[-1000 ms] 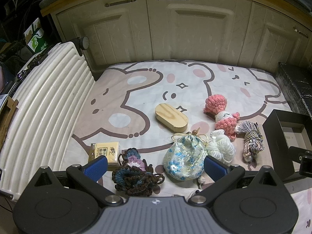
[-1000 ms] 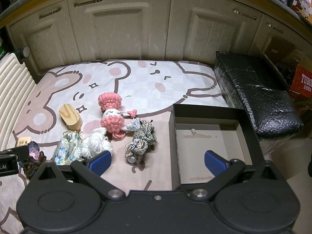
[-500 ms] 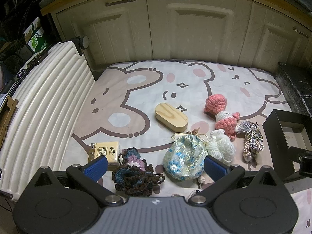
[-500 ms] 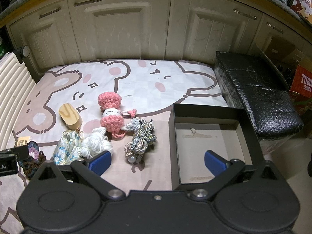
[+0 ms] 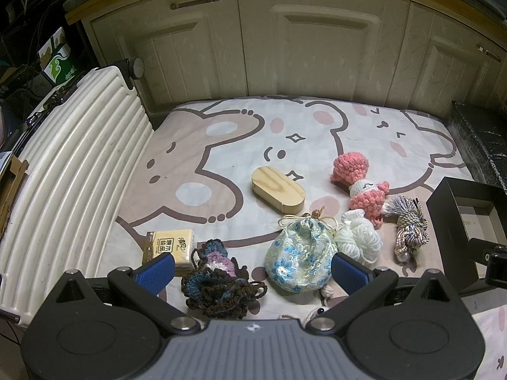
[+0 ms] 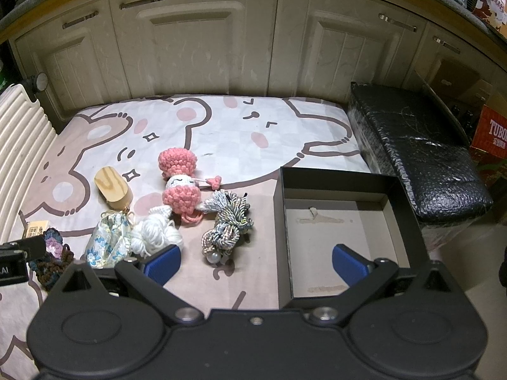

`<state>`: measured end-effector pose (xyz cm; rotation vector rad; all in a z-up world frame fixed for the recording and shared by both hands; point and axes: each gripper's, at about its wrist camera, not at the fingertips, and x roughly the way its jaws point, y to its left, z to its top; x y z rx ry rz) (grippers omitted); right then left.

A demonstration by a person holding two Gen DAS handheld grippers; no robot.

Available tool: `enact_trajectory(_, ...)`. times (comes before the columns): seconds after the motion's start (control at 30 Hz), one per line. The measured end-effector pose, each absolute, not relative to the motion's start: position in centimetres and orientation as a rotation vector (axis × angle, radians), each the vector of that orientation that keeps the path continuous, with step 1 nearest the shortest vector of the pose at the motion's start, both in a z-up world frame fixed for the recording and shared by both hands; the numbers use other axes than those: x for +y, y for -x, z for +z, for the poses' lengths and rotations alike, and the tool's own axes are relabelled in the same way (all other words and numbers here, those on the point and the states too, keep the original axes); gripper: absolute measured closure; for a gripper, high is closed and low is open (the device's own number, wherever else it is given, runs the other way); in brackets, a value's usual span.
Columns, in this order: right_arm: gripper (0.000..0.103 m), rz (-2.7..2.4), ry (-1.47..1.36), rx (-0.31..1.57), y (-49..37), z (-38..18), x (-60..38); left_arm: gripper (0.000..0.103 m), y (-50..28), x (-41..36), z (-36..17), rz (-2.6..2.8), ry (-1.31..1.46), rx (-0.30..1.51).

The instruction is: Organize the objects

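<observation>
Objects lie untouched; both tongs [image 5: 253, 267] [image 6: 256, 261] gape empty.

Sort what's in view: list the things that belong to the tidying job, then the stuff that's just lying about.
Belongs to the job:
black box, open
pink crochet doll
tassel bundle
white yarn ball
floral pouch
wooden oval block
dark crochet piece
tissue pack

Just lying about:
white suitcase
black wrapped bundle
cabinets

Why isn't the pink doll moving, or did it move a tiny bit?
No. The pink doll lies in the same spot as a second ago, just left of the black box on the bear blanket.
</observation>
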<state>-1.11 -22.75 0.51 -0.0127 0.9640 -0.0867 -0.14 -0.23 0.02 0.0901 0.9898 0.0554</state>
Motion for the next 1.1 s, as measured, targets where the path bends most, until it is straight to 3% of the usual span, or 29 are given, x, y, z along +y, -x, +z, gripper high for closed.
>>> enact_trajectory(0.73, 0.000, -0.093, 0.019, 0.928, 1.5, 1.0, -22.7, 0.000, 0.6, -0.5, -0.2, 0.066, -0.085, 0.957)
enact_trajectory(1.1, 0.000, -0.063, 0.024, 0.798, 0.8, 4.4, -21.5, 0.000, 0.0, 0.8, 3.7, 0.109, -0.067, 0.867)
